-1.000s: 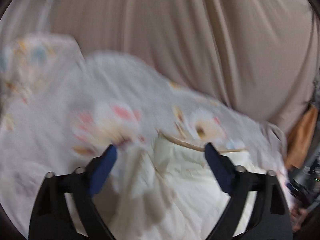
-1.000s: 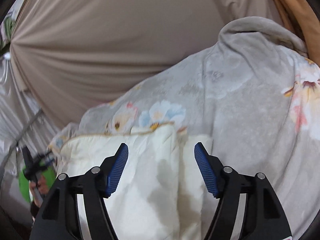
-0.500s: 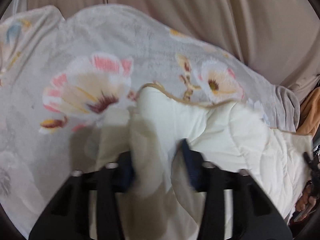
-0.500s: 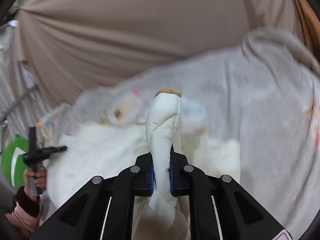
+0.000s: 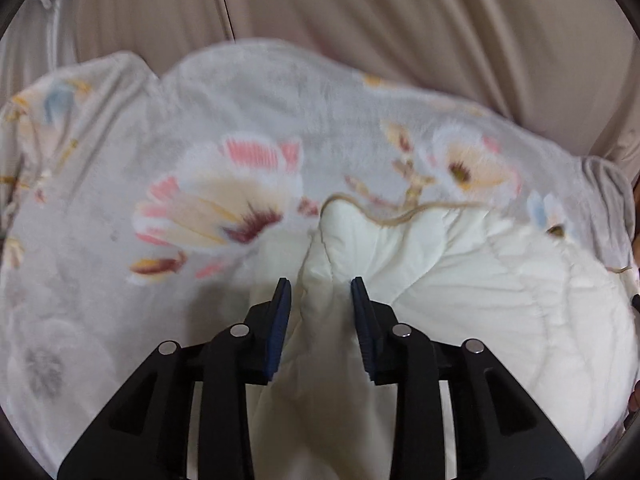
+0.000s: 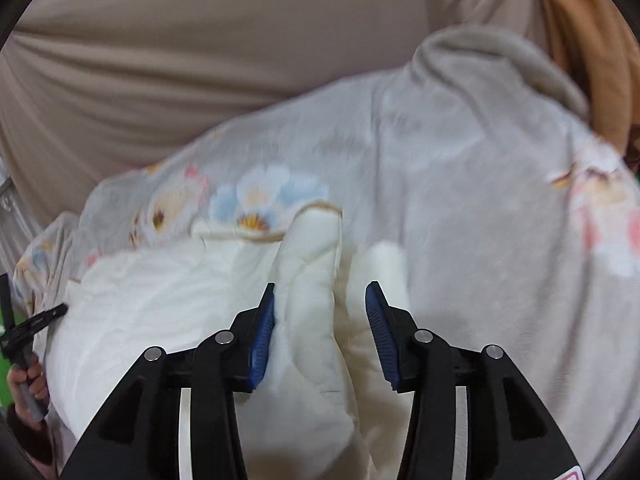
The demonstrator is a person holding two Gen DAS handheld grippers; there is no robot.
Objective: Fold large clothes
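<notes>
A cream quilted garment lies on a grey floral blanket. In the left wrist view my left gripper is partly open, with a raised fold of the cream fabric standing between its blue pads. In the right wrist view my right gripper is partly open too; a fold of the cream garment leans against its left pad, clear of the right pad. The garment's tan-piped edge curls up ahead of the fingers.
Beige curtain hangs behind the bed. The floral blanket bunches up at the right, with orange cloth beyond it. Another person's hand holding a black gripper shows at the far left of the right wrist view.
Both grippers closed on folds of the cream garment half a second ago and have now opened partway. The folds stand loosely between the fingers.
</notes>
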